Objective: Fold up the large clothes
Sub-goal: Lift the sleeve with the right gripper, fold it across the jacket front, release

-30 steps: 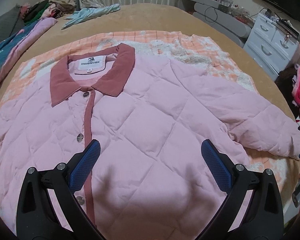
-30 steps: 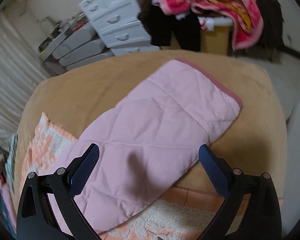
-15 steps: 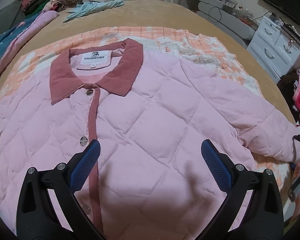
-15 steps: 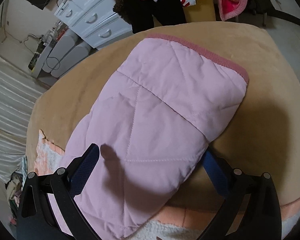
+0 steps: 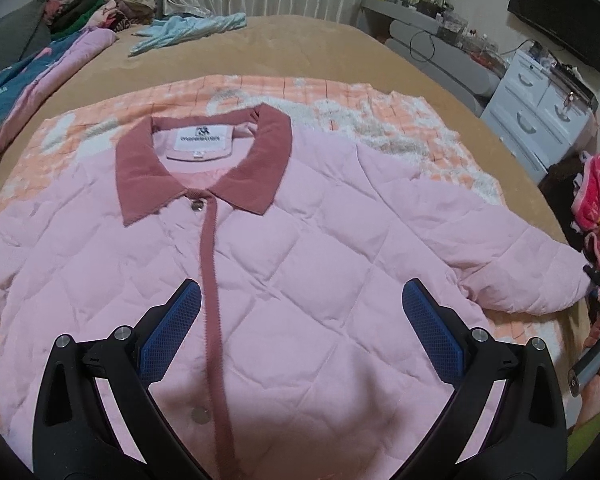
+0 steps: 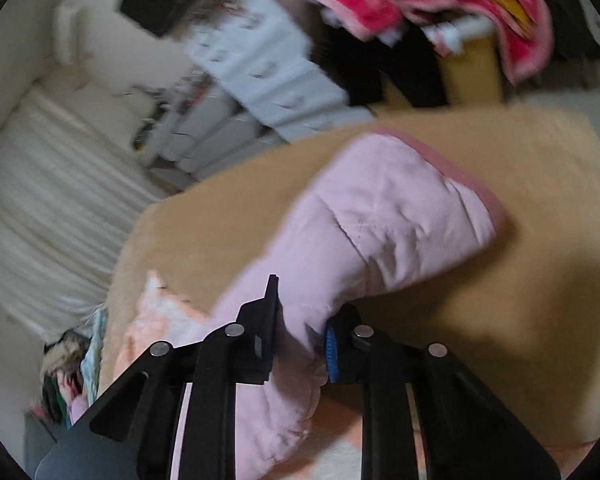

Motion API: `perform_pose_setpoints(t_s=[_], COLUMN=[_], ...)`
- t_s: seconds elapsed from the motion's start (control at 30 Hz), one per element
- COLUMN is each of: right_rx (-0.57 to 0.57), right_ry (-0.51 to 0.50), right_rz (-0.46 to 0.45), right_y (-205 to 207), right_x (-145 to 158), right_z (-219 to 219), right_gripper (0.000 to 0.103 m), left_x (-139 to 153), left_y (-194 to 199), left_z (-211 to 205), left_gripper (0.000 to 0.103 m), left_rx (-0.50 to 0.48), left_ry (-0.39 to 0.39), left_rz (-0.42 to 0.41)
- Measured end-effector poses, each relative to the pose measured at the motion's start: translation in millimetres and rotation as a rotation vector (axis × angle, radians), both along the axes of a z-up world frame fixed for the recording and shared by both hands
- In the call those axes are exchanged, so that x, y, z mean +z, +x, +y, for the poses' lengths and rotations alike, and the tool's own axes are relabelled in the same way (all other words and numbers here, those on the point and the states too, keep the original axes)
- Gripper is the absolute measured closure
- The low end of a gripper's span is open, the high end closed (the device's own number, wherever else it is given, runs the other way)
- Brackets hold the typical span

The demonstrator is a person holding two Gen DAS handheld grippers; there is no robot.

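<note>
A pale pink quilted jacket with a dusty-rose corduroy collar (image 5: 300, 264) lies front-up and buttoned on an orange-and-white checked fleece blanket (image 5: 380, 120), which covers part of a tan bed (image 5: 320, 44). The collar points away from the camera and the hem lies nearest it.

The left gripper (image 5: 300, 332) hangs over the jacket's lower chest, just to the wearer's-left side of the rose button placket (image 5: 210, 264). Its blue-padded jaws stand wide apart and hold nothing.

The jacket's sleeve (image 6: 380, 216) stretches sideways from the body toward the bed's edge, its long axis running away from the placket and ending in a rose-trimmed cuff (image 6: 460, 176). The right gripper (image 6: 300, 340) is the nearer one to it: its jaws are pinched together on the sleeve partway along, with the cuff end lying beyond them. The right wrist view is blurred.

The fold most likely turns on carrying this sleeve back across its own length toward the placket, where the left gripper waits.
</note>
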State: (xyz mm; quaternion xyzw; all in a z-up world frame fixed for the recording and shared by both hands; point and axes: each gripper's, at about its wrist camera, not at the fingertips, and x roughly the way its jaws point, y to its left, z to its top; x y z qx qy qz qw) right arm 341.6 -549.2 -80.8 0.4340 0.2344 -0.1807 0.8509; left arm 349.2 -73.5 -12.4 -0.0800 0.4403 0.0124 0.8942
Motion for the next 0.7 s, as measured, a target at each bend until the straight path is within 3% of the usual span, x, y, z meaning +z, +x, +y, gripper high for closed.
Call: perform_pose_setpoints(t_s=[0.37,0.7], right_rx=[0.24,0.453], right_ry=[-0.261,-0.442], right_rz=[-0.253,-0.387], right_y=[-8,-13], right_x=[101,160], right_z=[79,174], right_gripper=[0.087,0.088], left_x=[39,59], left_y=[-22,-38], left_z=[35,75], left_gripper=[0.008,0.008], left_rx=[0.035,0.084], left_ry=[-0.019,-0.042], left_rz=[-0.059,-0.073])
